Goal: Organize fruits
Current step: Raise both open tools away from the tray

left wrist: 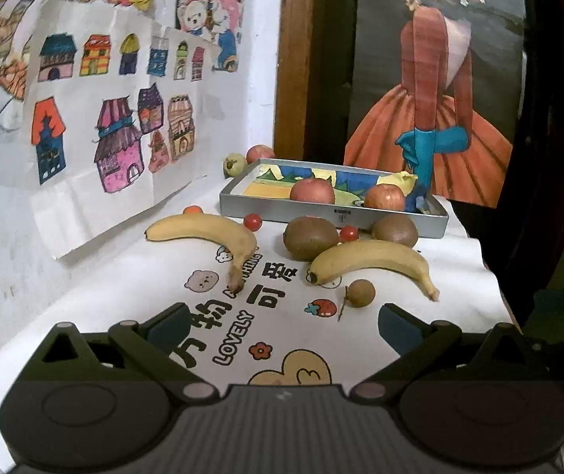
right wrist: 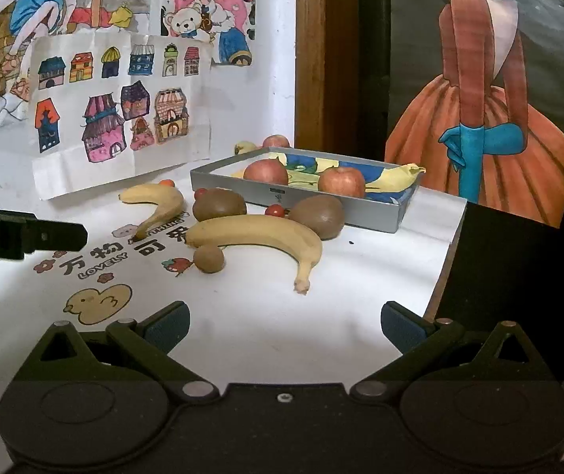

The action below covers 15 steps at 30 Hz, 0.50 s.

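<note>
Both tools hover low over the near edge of the worktop (right wrist: 242,316), each with its fingers spread wide and nothing between them: the left tool (left wrist: 282,326) over the cartoon print, the right tool (right wrist: 283,326) over bare white.

Take the grey tray (left wrist: 333,213) as the landmark. Nearest the tools, well in front of the tray, lies a small brown round fruit (left wrist: 360,293), just beside the right-hand banana (left wrist: 376,262). The left-hand banana (left wrist: 210,233) curves off to the tray's front left. Between the bananas and the tray sit two kiwis (left wrist: 310,237), one close to the tray's front wall, the other a little nearer. Small red tomatoes (left wrist: 252,221) are scattered along that front wall.

Inside the tray rest two red apples (left wrist: 312,190) on a painted sheet, with a yellow crumpled thing at the far right corner. Behind the tray's far left corner, against the wall, stand another apple (left wrist: 260,153) and a small greenish fruit (left wrist: 234,164).
</note>
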Motion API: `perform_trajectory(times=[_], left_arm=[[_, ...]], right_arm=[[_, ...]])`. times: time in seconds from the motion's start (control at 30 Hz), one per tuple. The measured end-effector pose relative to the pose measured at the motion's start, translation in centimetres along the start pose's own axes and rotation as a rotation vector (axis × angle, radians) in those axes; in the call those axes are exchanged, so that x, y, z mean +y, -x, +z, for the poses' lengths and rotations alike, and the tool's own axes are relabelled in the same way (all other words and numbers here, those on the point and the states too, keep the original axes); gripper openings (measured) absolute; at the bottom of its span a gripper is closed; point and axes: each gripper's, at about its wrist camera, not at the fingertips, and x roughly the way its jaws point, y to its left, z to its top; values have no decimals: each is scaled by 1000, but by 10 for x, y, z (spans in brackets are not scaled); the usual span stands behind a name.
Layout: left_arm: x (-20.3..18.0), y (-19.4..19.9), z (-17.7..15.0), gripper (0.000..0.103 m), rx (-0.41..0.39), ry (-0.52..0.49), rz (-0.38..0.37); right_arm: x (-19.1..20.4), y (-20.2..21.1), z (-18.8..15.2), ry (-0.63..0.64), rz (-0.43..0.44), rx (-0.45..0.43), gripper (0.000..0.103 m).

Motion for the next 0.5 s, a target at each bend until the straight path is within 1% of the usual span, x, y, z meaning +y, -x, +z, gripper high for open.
perform_trajectory(times=[0.5], left_arm=[[-9, -18, 5, 103, 44, -21, -3]], right_arm=[[-12, -16, 1, -10, 8, 14, 102]])
